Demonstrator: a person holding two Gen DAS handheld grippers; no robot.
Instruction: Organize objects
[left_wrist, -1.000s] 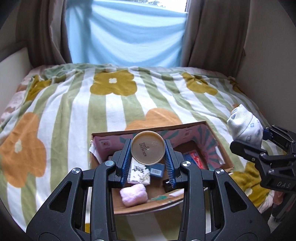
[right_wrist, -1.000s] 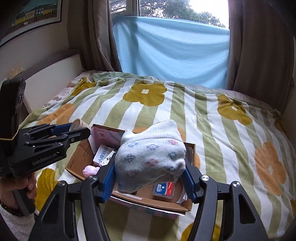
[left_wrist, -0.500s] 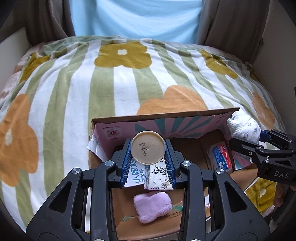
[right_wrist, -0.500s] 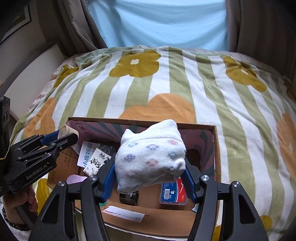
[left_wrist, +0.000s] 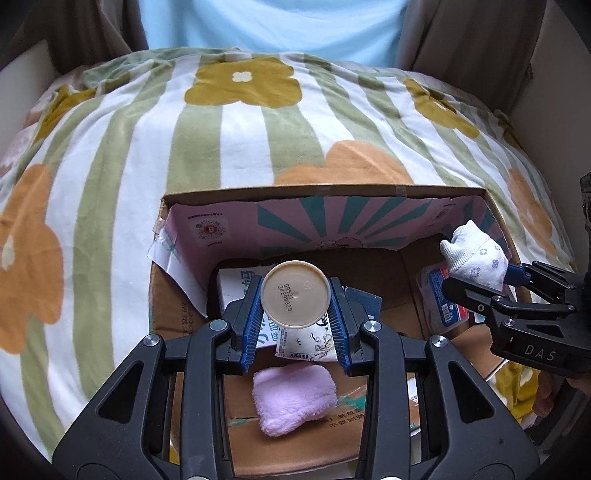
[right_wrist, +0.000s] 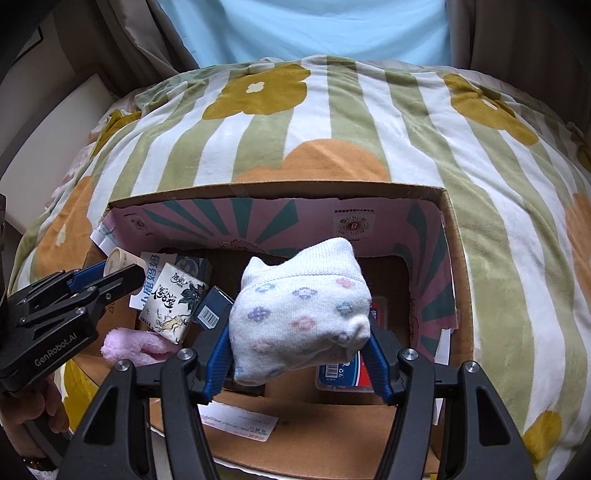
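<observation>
Both grippers have dropped toward the cardboard box (left_wrist: 325, 192) since a second ago, and the box now fills the lower half of each view. It sits on a bed under a green-striped blanket (left_wrist: 229, 140) with mustard and orange flowers; brown curtains (right_wrist: 155, 44) flank a pale blue cloth (right_wrist: 332, 33) hung over the window behind.

Left side first: the left gripper (left_wrist: 295, 314) is clamped tight on a round tan container (left_wrist: 295, 294), its flat end with printed digits facing the camera, poised over the box's left half. Under it lie white tissue packets (right_wrist: 171, 308) and a dark blue little box (right_wrist: 212, 308), with a pink fluffy cloth (left_wrist: 293, 398) nearer on the cardboard floor.

Over to the right: the right gripper (right_wrist: 301, 350) squeezes a bundled white knit sock (right_wrist: 301, 314) dotted with pastel flowers, the blue pads pressing both sides. It hangs above the box's right half, over a red-and-blue packet (left_wrist: 439, 299) lying flat. A white label strip (right_wrist: 236, 422) rests on the near flap.
</observation>
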